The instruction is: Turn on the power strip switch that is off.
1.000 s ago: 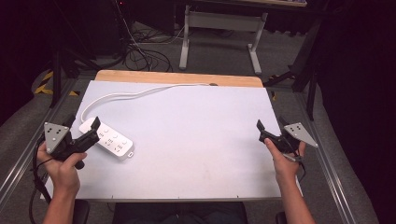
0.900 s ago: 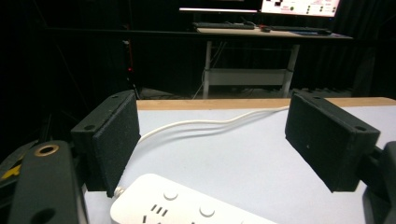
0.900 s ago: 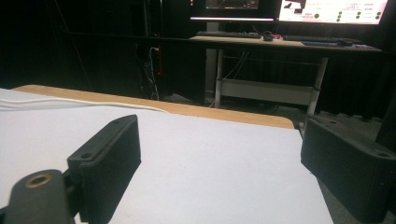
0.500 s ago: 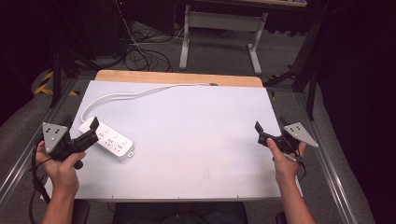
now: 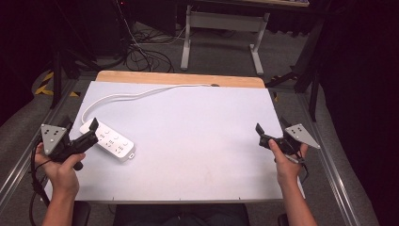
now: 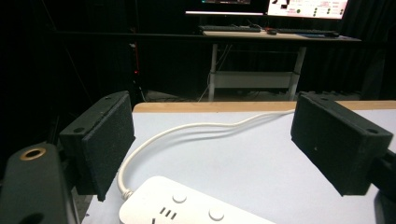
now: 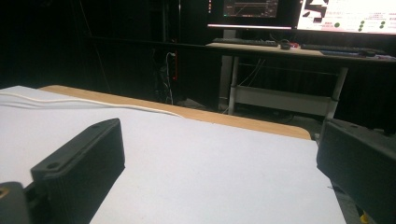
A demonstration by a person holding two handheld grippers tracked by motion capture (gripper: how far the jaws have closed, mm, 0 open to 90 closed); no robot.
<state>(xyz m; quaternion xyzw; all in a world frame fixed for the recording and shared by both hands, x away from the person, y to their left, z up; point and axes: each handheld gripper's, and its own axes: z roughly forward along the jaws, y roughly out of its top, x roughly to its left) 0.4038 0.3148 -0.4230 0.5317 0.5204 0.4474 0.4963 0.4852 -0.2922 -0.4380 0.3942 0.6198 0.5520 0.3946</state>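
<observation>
A white power strip point(image 5: 109, 141) lies on the left of the white table point(image 5: 197, 136). Its white cable point(image 5: 141, 94) runs to the far wooden edge. My left gripper point(image 5: 81, 126) hovers just over the strip's near-left end. Its jaws have just been opening and stand wide apart. In the left gripper view the strip point(image 6: 187, 207) lies low between the pads point(image 6: 109, 144), untouched, with the cable point(image 6: 187, 128) curving away ahead. My right gripper point(image 5: 272, 127) is held at the table's right edge, open and with nothing in it. The right gripper view has its pads point(image 7: 84, 158) apart over bare table.
A wooden strip point(image 5: 179, 77) borders the table's far edge. Metal rails run along both sides of the table. Beyond it stand a desk frame point(image 5: 221, 23) and loose floor cables point(image 5: 141, 56). Lit monitors point(image 7: 345, 14) sit on a far desk.
</observation>
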